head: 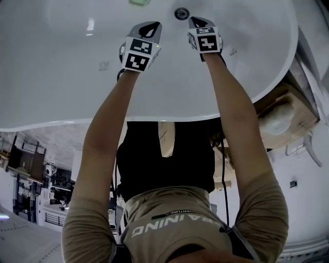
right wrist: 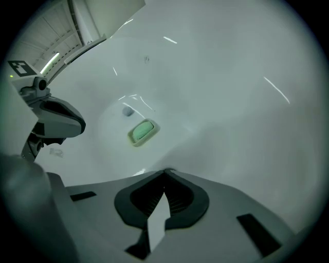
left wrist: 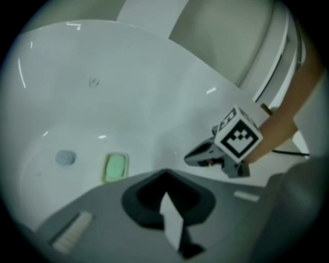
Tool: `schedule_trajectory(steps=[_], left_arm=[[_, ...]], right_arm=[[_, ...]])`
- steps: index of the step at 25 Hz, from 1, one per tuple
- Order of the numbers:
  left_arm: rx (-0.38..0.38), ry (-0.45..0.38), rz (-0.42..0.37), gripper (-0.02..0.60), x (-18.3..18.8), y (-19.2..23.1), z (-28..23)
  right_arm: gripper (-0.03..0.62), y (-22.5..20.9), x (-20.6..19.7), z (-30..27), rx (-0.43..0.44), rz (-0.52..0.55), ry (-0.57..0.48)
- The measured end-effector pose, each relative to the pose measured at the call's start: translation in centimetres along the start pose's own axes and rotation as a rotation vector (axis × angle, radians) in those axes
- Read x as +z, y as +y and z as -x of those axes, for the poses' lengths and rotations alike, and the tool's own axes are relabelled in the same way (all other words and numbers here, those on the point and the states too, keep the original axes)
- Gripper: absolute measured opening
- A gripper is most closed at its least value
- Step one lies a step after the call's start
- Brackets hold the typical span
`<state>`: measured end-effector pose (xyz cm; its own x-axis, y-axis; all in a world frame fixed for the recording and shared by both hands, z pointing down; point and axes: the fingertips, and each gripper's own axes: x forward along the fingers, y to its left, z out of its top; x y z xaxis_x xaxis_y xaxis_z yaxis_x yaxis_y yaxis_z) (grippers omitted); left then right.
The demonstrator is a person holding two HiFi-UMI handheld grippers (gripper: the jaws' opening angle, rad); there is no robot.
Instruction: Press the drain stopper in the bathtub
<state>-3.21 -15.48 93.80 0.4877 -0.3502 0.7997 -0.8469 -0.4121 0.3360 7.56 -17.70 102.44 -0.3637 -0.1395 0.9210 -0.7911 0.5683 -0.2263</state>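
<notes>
Bathtub [head: 61, 77] holds drain stopper [head: 181, 13] and green soap dish [right wrist: 141, 131]; left hand-held gripper [head: 150, 25] and right hand-held gripper [head: 198, 21] both closed, empty.

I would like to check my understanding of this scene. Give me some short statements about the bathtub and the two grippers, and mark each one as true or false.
1. The left gripper and the right gripper both reach into the white bathtub. True.
2. The right gripper is pressing the drain stopper. False: it hovers short of the stopper and does not touch it.
3. A green object lies on the tub floor close to the drain stopper. True.
4. The left gripper holds the green object. False: its jaws are together with nothing between them, and the green object lies apart from it on the tub floor.
</notes>
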Motion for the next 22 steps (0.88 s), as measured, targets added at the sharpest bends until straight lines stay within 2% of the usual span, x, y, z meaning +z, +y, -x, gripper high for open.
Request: schedule_trajectory(steps=[4, 13, 18, 22], left_arm=[[-0.004, 0.006, 0.032, 0.002, -1.3, 1.4, -2.5], [-0.014, 0.048, 0.036, 0.002, -4.8, 3.8, -5.6], [-0.026, 0.053, 0.039, 0.002, -5.5, 4.1, -7.5], [-0.05, 0.068, 0.029, 0.002, -6.1, 3.6, -8.4]], right_arm=[[0.009, 0.1, -0.1, -3.4, 0.016, 0.02, 0.019], [0.009, -0.1, -2.2, -9.3, 0.006, 0.121, 0.135], [0.009, -0.4, -3.6, -10.8, -0.002, 0.111, 0.234], [0.009, -0.7, -4.6, -11.3, -0.021, 0.051, 0.285]])
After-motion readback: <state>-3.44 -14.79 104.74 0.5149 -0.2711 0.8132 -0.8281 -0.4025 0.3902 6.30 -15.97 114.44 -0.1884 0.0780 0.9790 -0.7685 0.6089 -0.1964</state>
